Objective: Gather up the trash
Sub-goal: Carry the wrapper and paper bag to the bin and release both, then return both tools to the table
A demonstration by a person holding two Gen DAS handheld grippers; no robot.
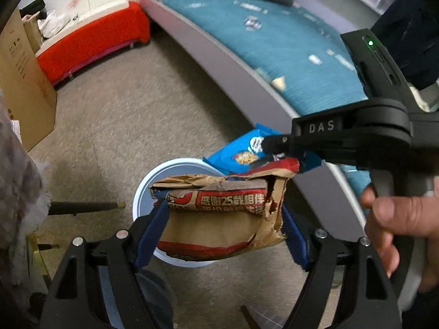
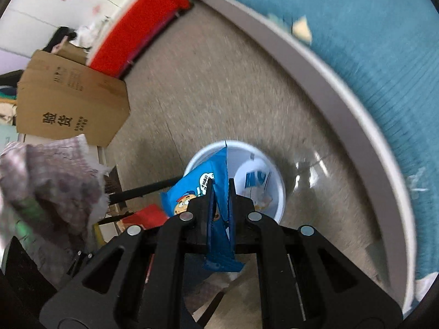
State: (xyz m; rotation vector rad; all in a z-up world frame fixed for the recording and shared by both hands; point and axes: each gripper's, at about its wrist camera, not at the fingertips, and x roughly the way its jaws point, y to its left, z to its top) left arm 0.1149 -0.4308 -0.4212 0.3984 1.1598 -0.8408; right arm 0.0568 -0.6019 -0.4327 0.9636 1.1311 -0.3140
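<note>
My left gripper is shut on a torn brown and red paper bag and holds it above a white round bin on the floor. My right gripper is shut on a blue snack wrapper and holds it over the same bin, which has some packaging inside. In the left wrist view the right gripper comes in from the right, with the blue wrapper just above the paper bag.
A bed with a teal cover and grey frame curves along the right. A cardboard box and a red-covered bench stand at the far left. A chequered cloth hangs at the left. Beige floor surrounds the bin.
</note>
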